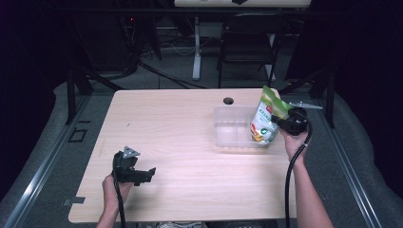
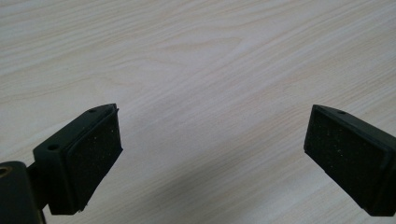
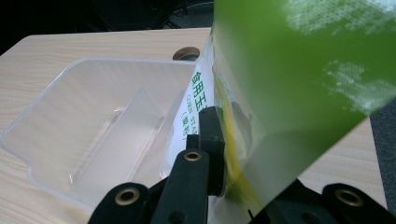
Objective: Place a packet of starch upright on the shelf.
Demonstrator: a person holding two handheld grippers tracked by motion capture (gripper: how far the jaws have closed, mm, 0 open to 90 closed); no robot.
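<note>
A green and white pouch (image 1: 265,118) with printed lettering stands upright at the right end of a clear plastic bin (image 1: 228,128), its lower part at the bin's right wall and its green top rising above the rim. In the right gripper view the pouch (image 3: 299,79) fills the right half, its white printed face turned toward the bin (image 3: 84,135), whose transparent floor and sloped walls hold nothing else that can be seen. The right gripper (image 1: 280,124) reaches in from the right with its jaws clamped together on the pouch's side; the black jaw presses flat against the film, and the right hand (image 1: 295,141) grips the body behind it, its cable trailing toward the near edge. The bin sits on the far right part of the pale wooden table (image 1: 166,123), just near of a round cable hole (image 1: 228,100) in the tabletop.

Well apart, at the near left of the table, the left gripper (image 1: 148,173) rests in the left hand (image 1: 114,186), a grey three-cornered plate on top. In the left gripper view its jaws stand wide apart with bare wood grain between them. Beyond the far edge stand a dark chair (image 1: 247,45) and a white desk leg (image 1: 196,47).
</note>
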